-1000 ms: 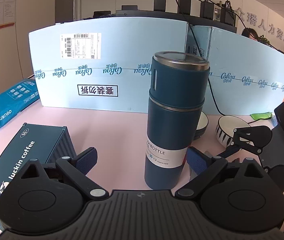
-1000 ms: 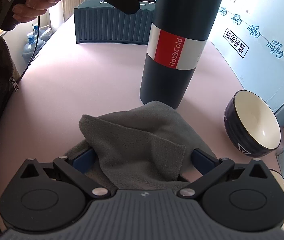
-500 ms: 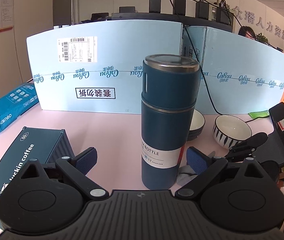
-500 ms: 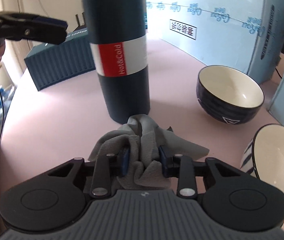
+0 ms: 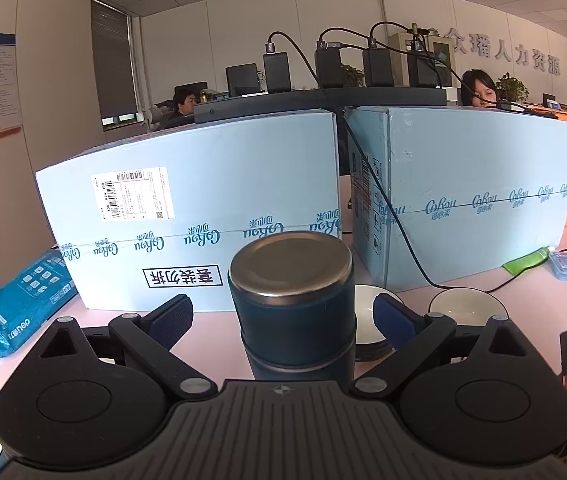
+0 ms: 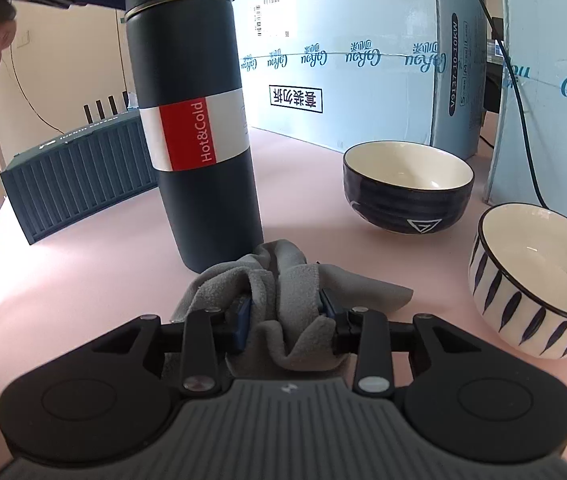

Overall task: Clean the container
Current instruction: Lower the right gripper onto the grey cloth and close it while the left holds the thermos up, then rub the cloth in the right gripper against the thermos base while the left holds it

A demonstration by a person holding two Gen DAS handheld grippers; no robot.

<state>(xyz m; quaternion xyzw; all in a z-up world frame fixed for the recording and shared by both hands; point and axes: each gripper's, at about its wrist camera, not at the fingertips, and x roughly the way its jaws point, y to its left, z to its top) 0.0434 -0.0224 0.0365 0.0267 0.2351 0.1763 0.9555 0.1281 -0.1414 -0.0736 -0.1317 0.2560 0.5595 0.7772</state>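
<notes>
Centrally, the tall dark-blue insulated steel bottle (image 6: pixel 195 128) stands upright on the pink tabletop (image 6: pixel 83 280), its lid section between the spread, non-contacting fingers of the left gripper (image 5: pixel 283 314). Right gripper (image 6: pixel 283 312) is clamped on a crumpled grey fleece cloth (image 6: pixel 279 280) at the bottle's base. Nearby stand a dark-blue ceramic bowl (image 6: pixel 407 196) and a white blue-striped bowl (image 6: pixel 535 288).

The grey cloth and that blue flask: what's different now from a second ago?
The right gripper closed on the grey cloth, bunching it up. The left gripper, open throughout, rose from the base of the flask to straddle its lid without touching. The flask stayed upright on the pink table; both bowls stayed put.
</notes>
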